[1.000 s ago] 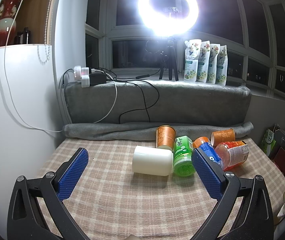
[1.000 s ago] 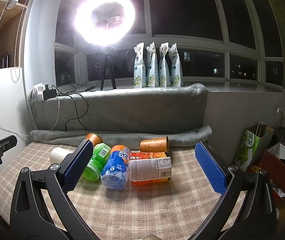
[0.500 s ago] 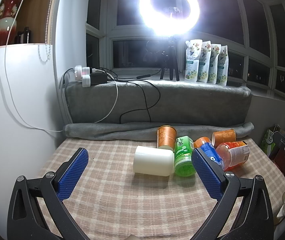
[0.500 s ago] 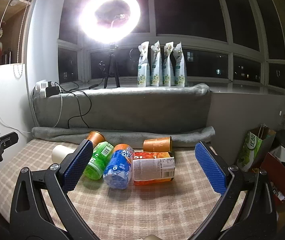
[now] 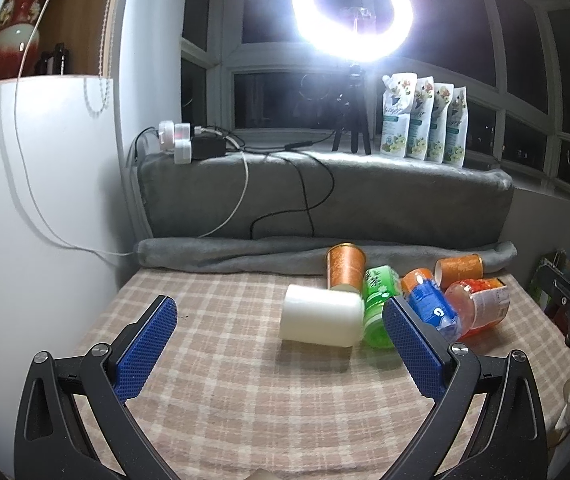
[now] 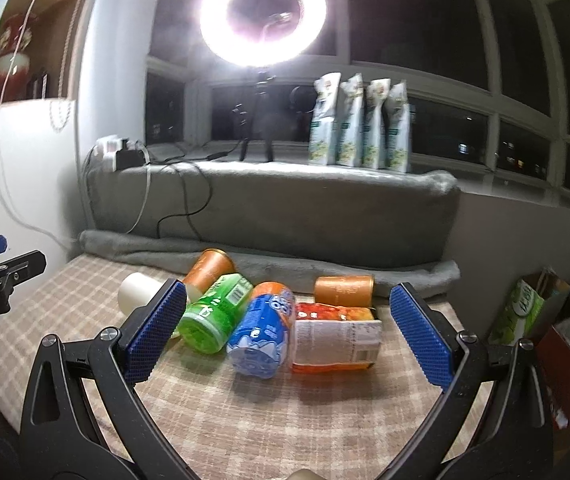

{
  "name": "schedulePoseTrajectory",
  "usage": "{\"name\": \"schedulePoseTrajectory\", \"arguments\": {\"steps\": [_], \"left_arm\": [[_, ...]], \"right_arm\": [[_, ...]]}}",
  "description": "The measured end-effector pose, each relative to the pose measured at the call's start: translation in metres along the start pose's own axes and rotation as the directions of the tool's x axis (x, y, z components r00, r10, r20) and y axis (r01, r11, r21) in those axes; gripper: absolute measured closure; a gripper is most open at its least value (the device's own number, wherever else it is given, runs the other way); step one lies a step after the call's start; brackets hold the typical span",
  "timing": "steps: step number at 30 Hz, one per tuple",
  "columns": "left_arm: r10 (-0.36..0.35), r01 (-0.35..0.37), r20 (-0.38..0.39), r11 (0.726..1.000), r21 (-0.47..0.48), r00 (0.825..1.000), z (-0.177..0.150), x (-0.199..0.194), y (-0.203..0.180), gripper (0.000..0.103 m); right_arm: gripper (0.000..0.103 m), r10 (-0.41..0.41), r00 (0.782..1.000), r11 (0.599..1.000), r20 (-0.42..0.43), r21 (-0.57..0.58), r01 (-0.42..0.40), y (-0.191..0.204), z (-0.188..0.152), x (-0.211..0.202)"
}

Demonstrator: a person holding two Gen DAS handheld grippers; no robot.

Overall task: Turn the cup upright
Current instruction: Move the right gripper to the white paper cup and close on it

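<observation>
A white cup lies on its side on the checked cloth, left of a heap of containers; it also shows partly hidden in the right wrist view. Two orange cups lie on their sides at the back: one behind the white cup, one further right. My left gripper is open and empty, short of the white cup. My right gripper is open and empty, with the heap between its fingers' line of sight.
A green bottle, a blue bottle and an orange-labelled bottle lie side by side. A grey rolled blanket edges the back. A white cabinet stands left. Bags and a box stand right of the table.
The right gripper has moved forward and down toward the heap of bottles, which now looks larger. The left gripper has barely moved. Both stay open.
</observation>
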State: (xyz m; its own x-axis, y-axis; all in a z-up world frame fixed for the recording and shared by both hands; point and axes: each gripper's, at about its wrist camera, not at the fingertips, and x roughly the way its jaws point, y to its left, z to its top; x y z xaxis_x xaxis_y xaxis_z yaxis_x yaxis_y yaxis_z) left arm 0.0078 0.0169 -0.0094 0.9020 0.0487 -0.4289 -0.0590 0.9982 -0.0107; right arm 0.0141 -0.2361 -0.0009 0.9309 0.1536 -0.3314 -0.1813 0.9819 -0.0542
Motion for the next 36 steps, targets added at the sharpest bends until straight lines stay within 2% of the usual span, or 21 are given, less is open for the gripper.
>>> {"name": "schedulePoseTrajectory", "arguments": {"steps": [4, 8, 11, 15, 20, 24, 25, 30, 34, 36], "left_arm": [[0.003, -0.004, -0.042, 1.000, -0.006, 0.999, -0.010, 0.006, 0.012, 0.001], [0.016, -0.018, -0.085, 1.000, -0.022, 0.996, -0.021, 0.009, 0.026, 0.001], [0.027, -0.032, -0.110, 0.999, -0.039, 0.994, -0.029, 0.011, 0.037, 0.001], [0.026, -0.037, -0.151, 0.997, -0.068, 0.988, -0.041, 0.012, 0.050, 0.001], [0.035, -0.056, -0.194, 0.993, -0.101, 0.980, -0.054, 0.013, 0.064, 0.001], [0.045, -0.072, -0.209, 0.990, -0.123, 0.977, -0.060, 0.013, 0.073, 0.001], [0.046, -0.074, -0.212, 0.989, -0.128, 0.976, -0.061, 0.013, 0.075, 0.001], [0.047, -0.080, -0.224, 0.987, -0.141, 0.973, -0.066, 0.012, 0.082, 0.001], [0.042, -0.082, -0.240, 0.984, -0.157, 0.970, -0.070, 0.016, 0.088, 0.001], [0.042, -0.084, -0.245, 0.983, -0.164, 0.969, -0.070, 0.016, 0.091, 0.001]], "right_arm": [[0.000, 0.097, 0.994, 0.993, -0.047, -0.060, -0.100, 0.010, 0.007, 0.019], [0.000, 0.189, 0.977, 0.967, -0.103, -0.154, -0.203, 0.031, 0.014, 0.043], [0.000, 0.268, 0.948, 0.932, -0.169, -0.205, -0.300, 0.048, 0.019, 0.064], [0.000, 0.330, 0.908, 0.882, -0.259, -0.258, -0.395, 0.072, 0.022, 0.093], [0.000, 0.374, 0.848, 0.789, -0.374, -0.353, -0.503, 0.112, 0.018, 0.124], [0.000, 0.381, 0.793, 0.723, -0.475, -0.382, -0.576, 0.141, 0.012, 0.151], [0.000, 0.371, 0.787, 0.710, -0.492, -0.396, -0.582, 0.148, 0.009, 0.157], [0.000, 0.313, 0.771, 0.649, -0.554, -0.468, -0.599, 0.175, -0.002, 0.183], [0.000, 0.264, 0.769, 0.618, -0.582, -0.510, -0.598, 0.187, -0.007, 0.202], [0.000, 0.254, 0.760, 0.606, -0.598, -0.514, -0.607, 0.193, -0.009, 0.209]]}}
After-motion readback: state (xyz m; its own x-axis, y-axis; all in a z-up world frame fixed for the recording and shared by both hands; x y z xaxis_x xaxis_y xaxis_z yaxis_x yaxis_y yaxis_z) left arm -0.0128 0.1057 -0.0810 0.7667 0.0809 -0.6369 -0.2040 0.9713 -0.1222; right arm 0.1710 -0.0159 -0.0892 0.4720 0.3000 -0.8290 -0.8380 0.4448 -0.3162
